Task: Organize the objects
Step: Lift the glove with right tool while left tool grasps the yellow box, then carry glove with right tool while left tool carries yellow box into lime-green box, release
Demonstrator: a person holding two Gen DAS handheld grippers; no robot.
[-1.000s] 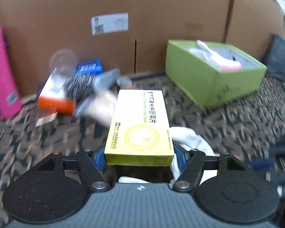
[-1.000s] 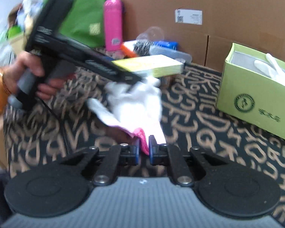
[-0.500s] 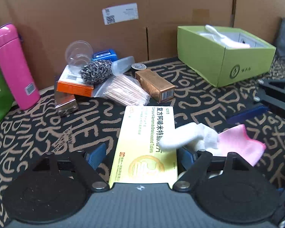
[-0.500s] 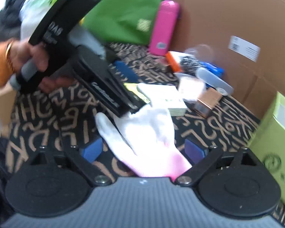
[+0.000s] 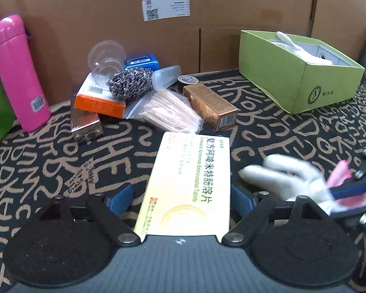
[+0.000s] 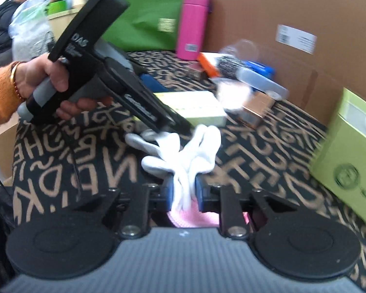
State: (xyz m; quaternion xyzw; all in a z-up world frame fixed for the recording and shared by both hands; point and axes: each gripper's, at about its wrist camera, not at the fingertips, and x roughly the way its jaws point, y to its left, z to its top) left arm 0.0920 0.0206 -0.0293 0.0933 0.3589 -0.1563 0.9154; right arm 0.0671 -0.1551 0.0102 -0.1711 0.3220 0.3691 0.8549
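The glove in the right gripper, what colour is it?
White glove with a pink cuff, clearest in the right wrist view.

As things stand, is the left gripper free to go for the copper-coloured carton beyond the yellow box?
Probably not yet. The left gripper is open, but the yellow box lies between its fingers, filling the path to the copper carton. The carton itself lies uncovered.

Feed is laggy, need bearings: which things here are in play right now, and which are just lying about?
In play:
right gripper, shut on white glove
left gripper, open around yellow tablet box
green box

Lying about:
pink bottle
steel scourer
copper carton
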